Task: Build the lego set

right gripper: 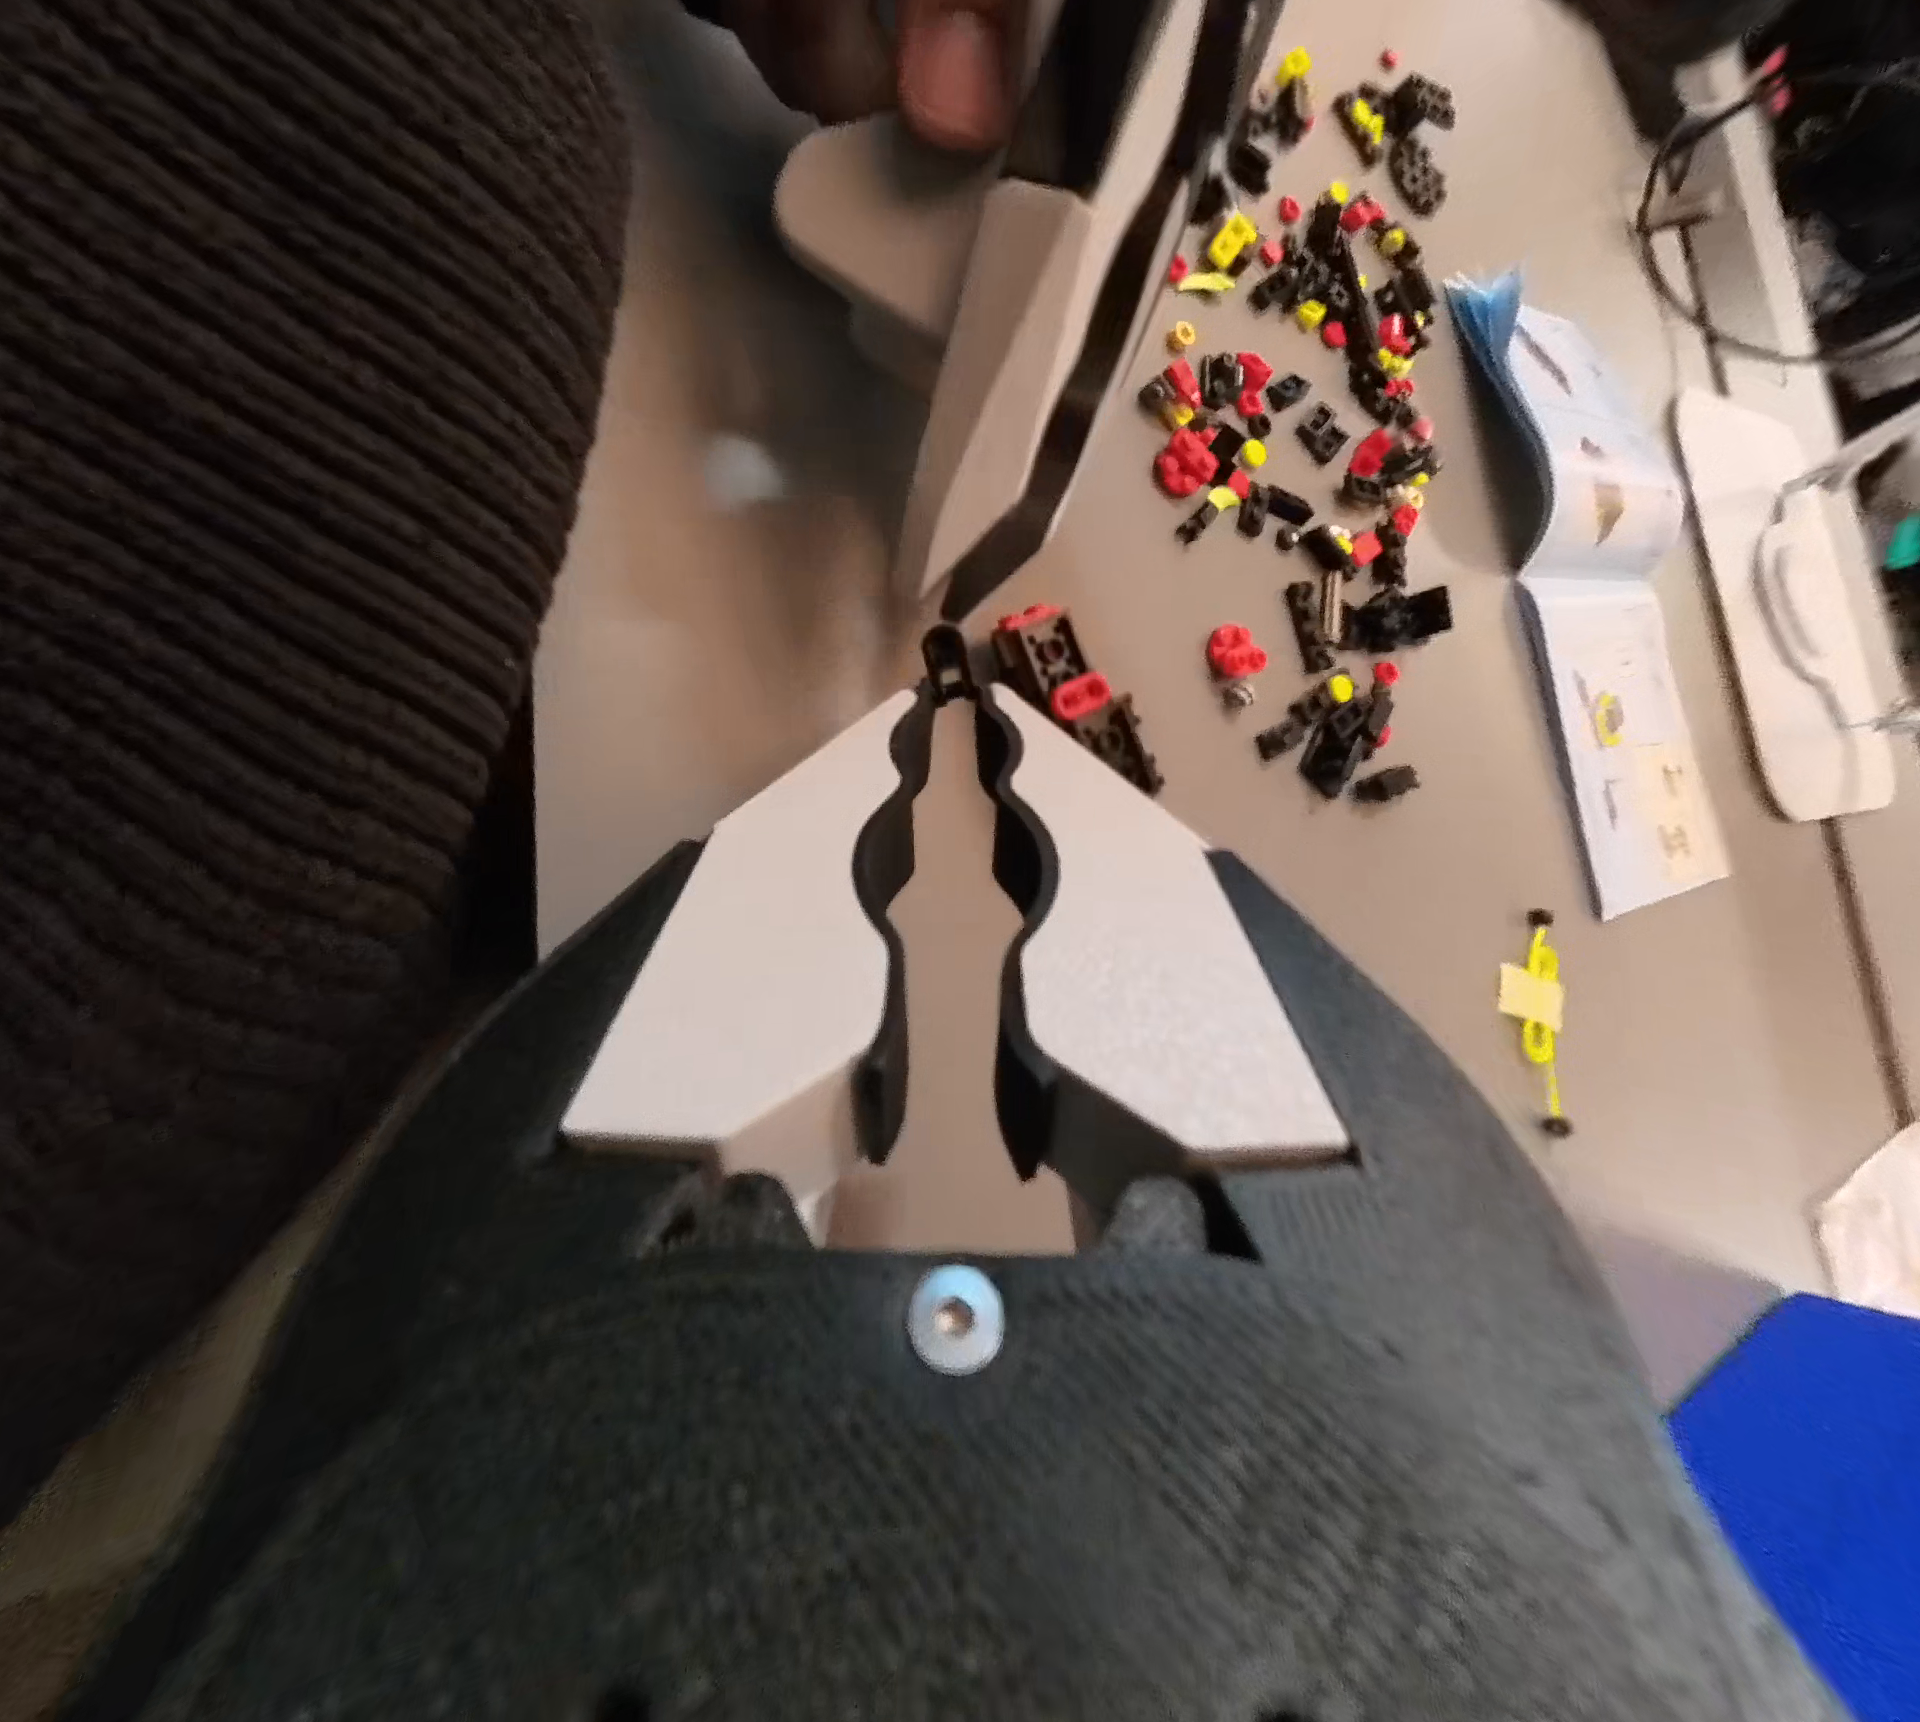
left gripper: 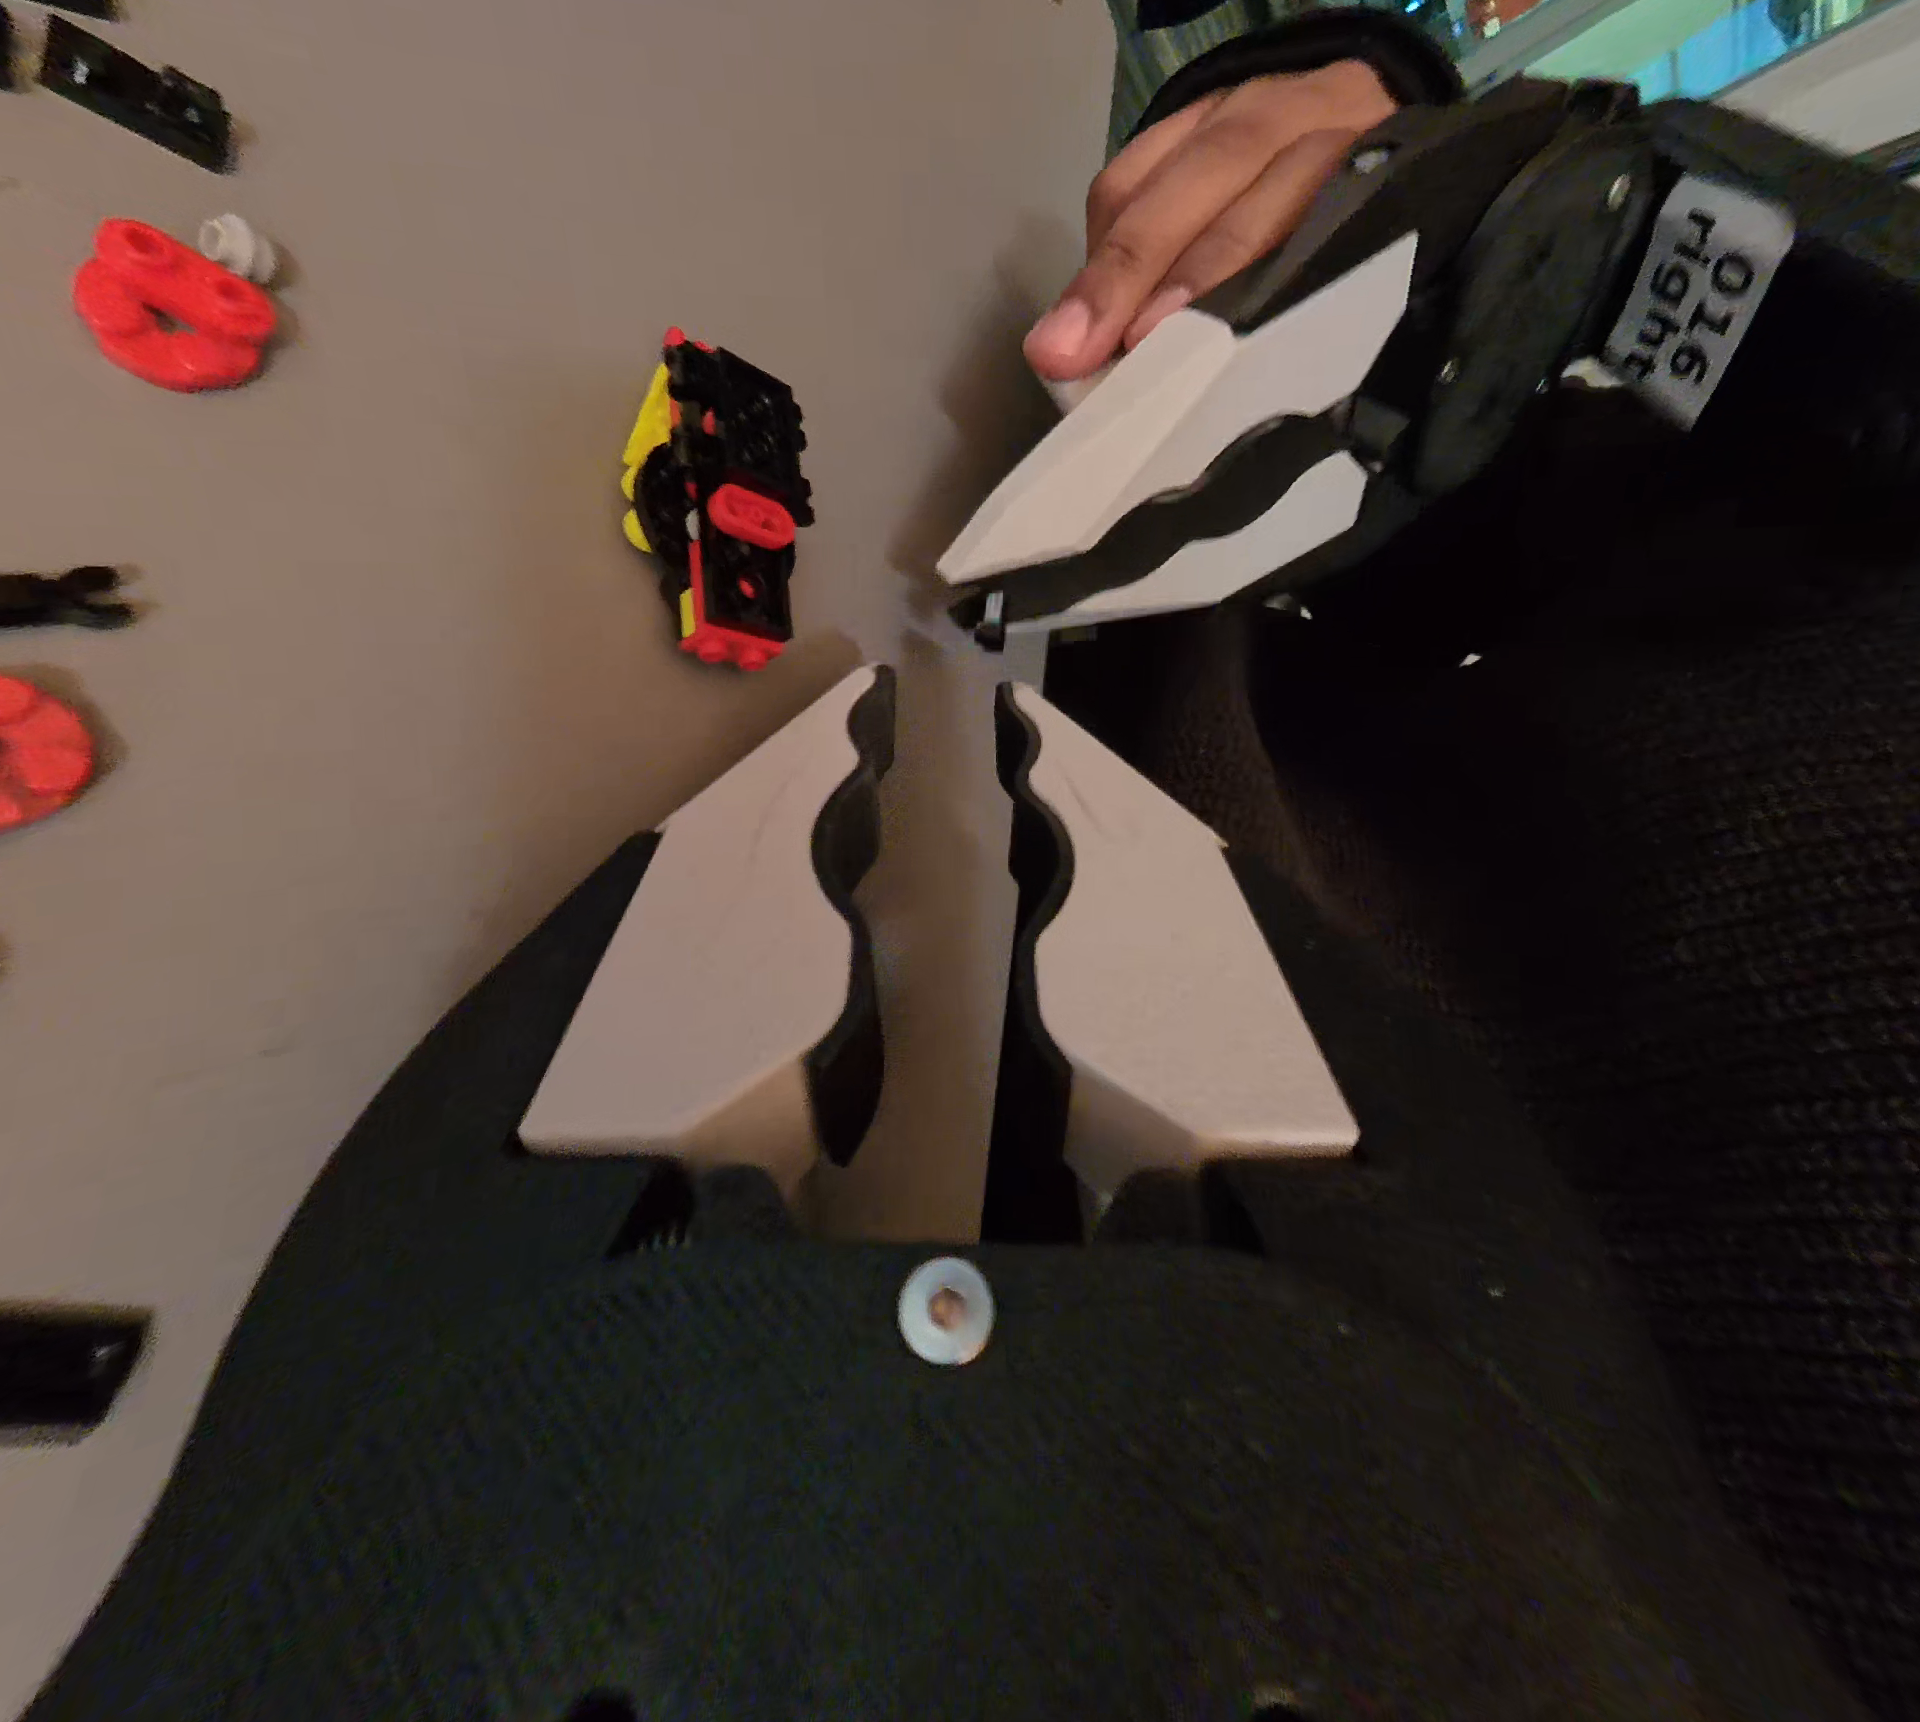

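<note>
Pinching a small black brick piece [right gripper: 948,659] at the very tips, the right gripper [right gripper: 951,698] has its fingers closed on it w/ both pads pressed against its sides. Left gripper [left gripper: 943,685] sits just beside, fingers spread w/ only bare desk [left gripper: 520,62] showing between them; its tips are near the right gripper's tips, not touching. A partly built black, red & yellow brick model [left gripper: 722,498] lies on the desk just beyond both tips. Further toward the far desk edge: a scatter of loose black, red & yellow bricks [right gripper: 1320,425] and an open instruction booklet [right gripper: 1600,592] beside them.
</note>
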The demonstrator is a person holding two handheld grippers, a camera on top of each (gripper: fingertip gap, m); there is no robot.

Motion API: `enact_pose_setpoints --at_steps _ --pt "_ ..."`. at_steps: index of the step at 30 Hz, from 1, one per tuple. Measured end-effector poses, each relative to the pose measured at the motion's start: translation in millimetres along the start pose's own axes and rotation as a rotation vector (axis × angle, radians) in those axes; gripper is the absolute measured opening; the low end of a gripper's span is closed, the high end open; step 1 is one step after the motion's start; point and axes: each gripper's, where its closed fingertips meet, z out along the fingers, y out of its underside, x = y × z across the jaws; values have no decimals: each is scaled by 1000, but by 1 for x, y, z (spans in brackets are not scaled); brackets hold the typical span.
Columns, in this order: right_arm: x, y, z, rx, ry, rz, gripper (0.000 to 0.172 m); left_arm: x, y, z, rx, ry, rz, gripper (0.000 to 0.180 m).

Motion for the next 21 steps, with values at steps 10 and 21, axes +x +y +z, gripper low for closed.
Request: enact_pose_setpoints --at_steps 10,21 --pt "10 59 -8 -126 -157 393 6 -8 -19 -14 105 -75 69 14" --pt "55 103 -17 -206 60 641 7 -13 -17 -14 93 -108 83 17"
